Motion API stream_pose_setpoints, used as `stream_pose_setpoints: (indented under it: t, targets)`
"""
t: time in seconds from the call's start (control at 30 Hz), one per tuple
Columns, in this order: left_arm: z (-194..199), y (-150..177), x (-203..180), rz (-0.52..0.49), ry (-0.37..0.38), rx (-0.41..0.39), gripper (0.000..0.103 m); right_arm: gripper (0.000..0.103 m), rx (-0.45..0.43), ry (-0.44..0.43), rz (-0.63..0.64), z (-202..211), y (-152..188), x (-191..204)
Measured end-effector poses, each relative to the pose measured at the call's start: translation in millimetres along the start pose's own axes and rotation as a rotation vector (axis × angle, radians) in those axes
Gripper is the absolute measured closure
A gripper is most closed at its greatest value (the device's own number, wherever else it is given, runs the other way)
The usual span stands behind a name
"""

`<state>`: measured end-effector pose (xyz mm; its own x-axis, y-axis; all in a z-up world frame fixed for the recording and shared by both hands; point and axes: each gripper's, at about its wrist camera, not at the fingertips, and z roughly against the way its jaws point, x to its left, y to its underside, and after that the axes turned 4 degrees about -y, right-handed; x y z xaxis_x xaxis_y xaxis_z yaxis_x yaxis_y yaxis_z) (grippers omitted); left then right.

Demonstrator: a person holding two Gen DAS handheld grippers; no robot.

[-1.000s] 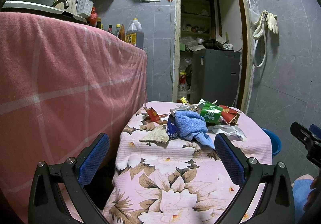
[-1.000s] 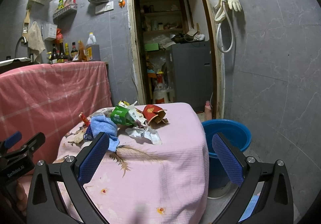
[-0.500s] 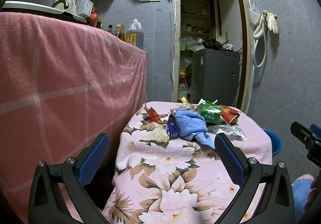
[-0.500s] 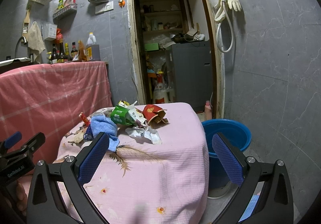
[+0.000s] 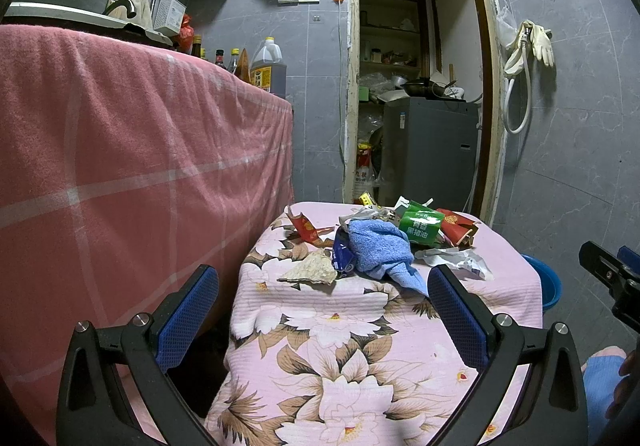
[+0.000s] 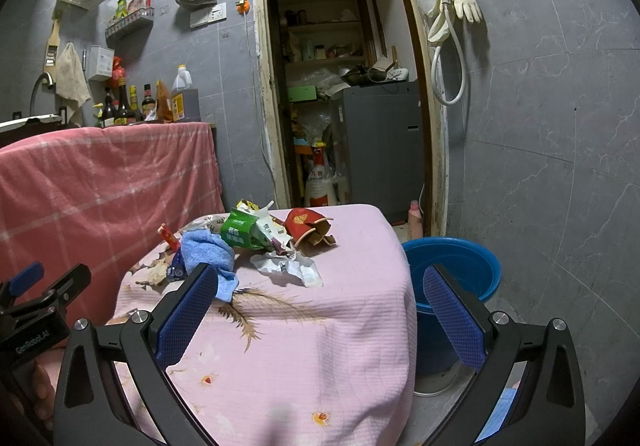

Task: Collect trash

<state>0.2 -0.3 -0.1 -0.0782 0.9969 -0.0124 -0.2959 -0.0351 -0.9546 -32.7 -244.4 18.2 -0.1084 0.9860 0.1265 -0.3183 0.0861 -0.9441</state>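
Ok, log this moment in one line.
left hand-held gripper: open, empty | right hand-held gripper: open, empty | trash pile: on table, untouched | blue basin: beside table

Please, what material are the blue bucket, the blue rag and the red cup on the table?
Blue bucket: probably plastic, smooth with a slight sheen. Blue rag: soft terry-like cloth, fuzzy and folded. Red cup: looks like paper, crushed, with a brown torn inside.

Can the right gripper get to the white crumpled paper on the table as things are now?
Probably yes. The right gripper is open, and the paper lies ahead at the near edge of the pile, nothing between them.
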Motion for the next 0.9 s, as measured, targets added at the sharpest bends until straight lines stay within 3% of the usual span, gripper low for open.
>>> stream_pose_setpoints:
  t: [0.9]
  targets:
    - [0.6, 2.3, -2.9, -0.001, 0.0, 0.004, 0.001, 0.0, 0.001, 0.001, 0.001, -1.7, -0.6, 0.6]
